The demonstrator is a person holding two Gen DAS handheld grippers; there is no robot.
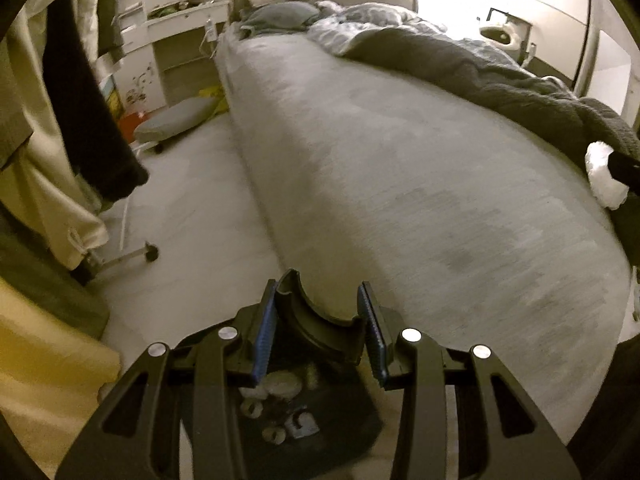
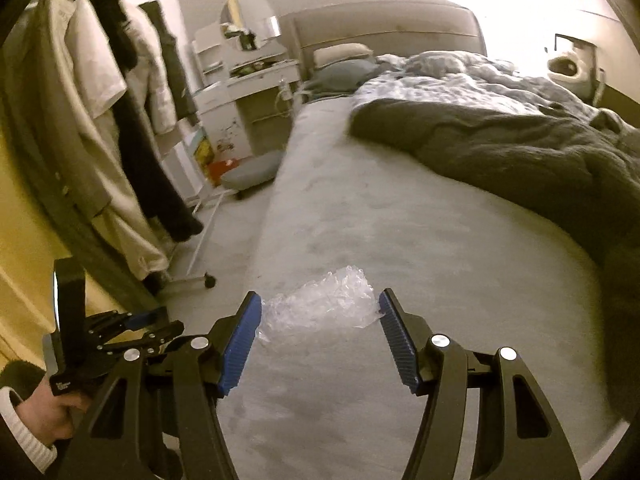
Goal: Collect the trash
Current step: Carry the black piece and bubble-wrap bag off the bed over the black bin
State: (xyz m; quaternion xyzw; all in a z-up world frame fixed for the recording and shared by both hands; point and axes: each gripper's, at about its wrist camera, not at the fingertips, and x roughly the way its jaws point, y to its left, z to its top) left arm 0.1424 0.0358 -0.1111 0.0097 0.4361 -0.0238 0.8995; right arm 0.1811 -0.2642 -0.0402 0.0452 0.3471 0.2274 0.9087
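bedroom setting: a wide bed (image 1: 400,184) with a bare grey sheet fills most of both views, with a dark rumpled blanket (image 2: 500,152) pushed to its far right side and pillows (image 1: 280,4) at the headboard. floor beside the bed is pale; a small grey padded stool (image 1: 176,118) stands near a white dresser (image 2: 240,92), and clothes (image 2: 120,120) hang on a wheeled rack along the left wall.

left gripper (image 1: 320,320) — jaws part-open, blue pads gripping the opposite edges of a dark curved container rim (image 1: 316,320). this is a black bin (image 1: 312,412) hanging below the gripper; inside it lie several pale crumpled pieces and small scraps, too blurred to identify. the bin is held over the floor at the near edge of the bed. in the right wrist view the left gripper appears at lower left, carried by a hand (image 2: 48,412) in a white cuff and dark sleeve.

right gripper (image 2: 320,320) — jaws set moderately wide, with a crumpled clear plastic wrapper (image 2: 324,304) between the pad tips. the right-hand pad touches the wrapper edge; whether the left-hand pad presses on it cannot be determined, so a firm grip cannot be confirmed. the wrapper sits above the near part of the bed sheet; whether it rests on the sheet or is lifted clear cannot be told.

a white fluffy object (image 1: 604,180) shows at the right edge of the left wrist view, beside the blanket.
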